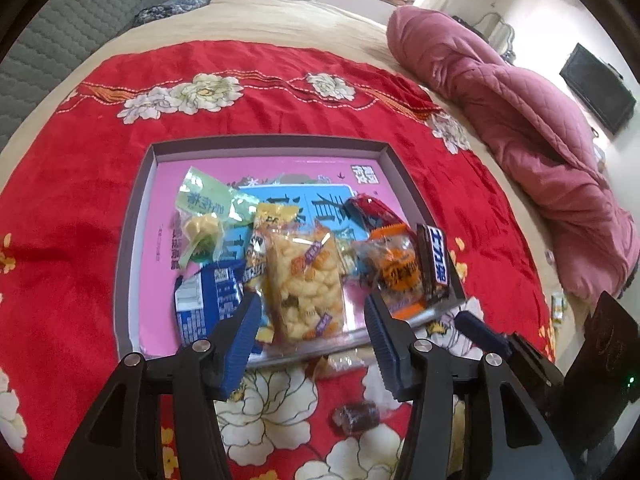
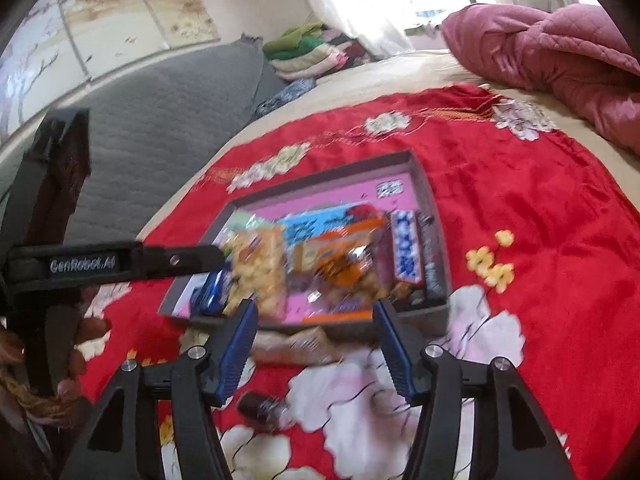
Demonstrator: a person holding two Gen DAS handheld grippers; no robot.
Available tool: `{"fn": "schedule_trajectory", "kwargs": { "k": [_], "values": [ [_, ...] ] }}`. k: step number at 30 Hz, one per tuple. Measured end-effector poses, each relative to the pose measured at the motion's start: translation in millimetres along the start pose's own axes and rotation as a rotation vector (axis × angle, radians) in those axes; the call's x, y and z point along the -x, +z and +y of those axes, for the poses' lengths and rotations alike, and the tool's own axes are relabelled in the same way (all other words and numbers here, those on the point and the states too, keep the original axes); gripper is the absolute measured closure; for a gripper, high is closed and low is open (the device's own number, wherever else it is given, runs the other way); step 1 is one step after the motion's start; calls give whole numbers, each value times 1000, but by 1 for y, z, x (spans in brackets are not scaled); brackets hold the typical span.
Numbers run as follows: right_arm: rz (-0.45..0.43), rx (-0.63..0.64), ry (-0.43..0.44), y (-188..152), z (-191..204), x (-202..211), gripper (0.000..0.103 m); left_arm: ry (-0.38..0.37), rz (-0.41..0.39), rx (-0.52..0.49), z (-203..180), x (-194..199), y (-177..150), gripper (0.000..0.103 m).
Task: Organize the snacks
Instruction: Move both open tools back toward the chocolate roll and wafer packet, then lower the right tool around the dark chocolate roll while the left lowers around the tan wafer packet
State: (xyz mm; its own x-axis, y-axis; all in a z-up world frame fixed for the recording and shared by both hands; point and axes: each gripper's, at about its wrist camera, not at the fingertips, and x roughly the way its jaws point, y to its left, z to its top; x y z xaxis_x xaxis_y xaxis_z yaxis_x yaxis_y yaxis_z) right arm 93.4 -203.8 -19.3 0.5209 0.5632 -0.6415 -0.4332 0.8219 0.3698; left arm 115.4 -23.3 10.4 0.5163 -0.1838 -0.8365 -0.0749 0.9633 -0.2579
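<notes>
Well, nearest lies a dark wrapped candy [image 1: 355, 417] on the red floral blanket [image 1: 72, 240], then a small pale packet [image 1: 340, 362] against the box's near wall. Both grippers hover above — left gripper [image 1: 314, 336] and right gripper [image 2: 314, 338], jaws apart, nothing between them. Beyond, the shallow grey box [image 1: 132, 240] holds the snacks: a clear bag of puffed crackers [image 1: 306, 280], a blue packet [image 1: 208, 300], an orange-wrapped pastry [image 1: 396, 272], a Snickers bar [image 1: 436, 264]. Farthest, a pink quilt [image 1: 520, 120].
</notes>
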Motion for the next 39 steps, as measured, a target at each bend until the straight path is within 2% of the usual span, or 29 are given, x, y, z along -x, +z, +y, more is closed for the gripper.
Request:
{"fn": "schedule_trajectory", "kwargs": {
  "k": [5, 13, 22, 27, 34, 39],
  "values": [
    [45, 49, -3, -13, 16, 4, 44, -3, 16, -20, 2, 3, -8, 47],
    [105, 45, -31, -27, 22, 6, 43, -16, 54, -49, 4, 2, -23, 46],
    [157, 83, -38, -39, 35, 3, 43, -96, 109, -63, 5, -18, -39, 45],
    [191, 93, -34, -44, 37, -4, 43, -114, 128, -81, 4, -29, -43, 45],
    [239, 129, -45, -53, 45, -19, 43, -197, 168, -47, 7, -43, -41, 44],
    [242, 151, -52, -57, 49, -28, 43, -220, 177, -40, 7, -51, -40, 45]
  ]
}}
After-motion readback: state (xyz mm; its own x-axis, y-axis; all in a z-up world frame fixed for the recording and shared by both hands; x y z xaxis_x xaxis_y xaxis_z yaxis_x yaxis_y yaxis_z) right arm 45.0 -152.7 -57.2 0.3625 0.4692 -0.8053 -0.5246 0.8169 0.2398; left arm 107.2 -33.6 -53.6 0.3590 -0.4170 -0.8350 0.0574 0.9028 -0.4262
